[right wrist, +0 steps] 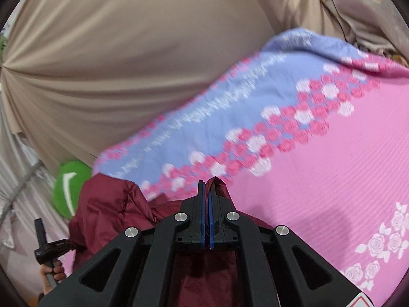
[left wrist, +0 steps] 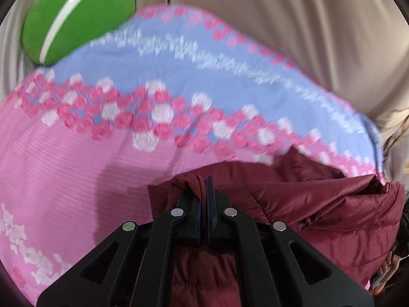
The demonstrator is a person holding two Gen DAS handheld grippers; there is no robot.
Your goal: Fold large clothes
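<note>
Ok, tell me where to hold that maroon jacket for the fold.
Keep to the edges. The left gripper and right gripper each pinch a raised ridge of the maroon jacket, from the near side, over the pink bedspread. Its puffy, slippery middle looks hard to pinch; edge folds give thin layers to clamp.

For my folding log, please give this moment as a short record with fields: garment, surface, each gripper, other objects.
garment: maroon padded jacket, bunched, not laid flat
surface: pink and blue floral bedsheet
left gripper: shut on a fold of the jacket
right gripper: shut on a jacket edge
other objects: green cushion at the sheet's far edge; beige curtain behind
image: motion blur
</note>
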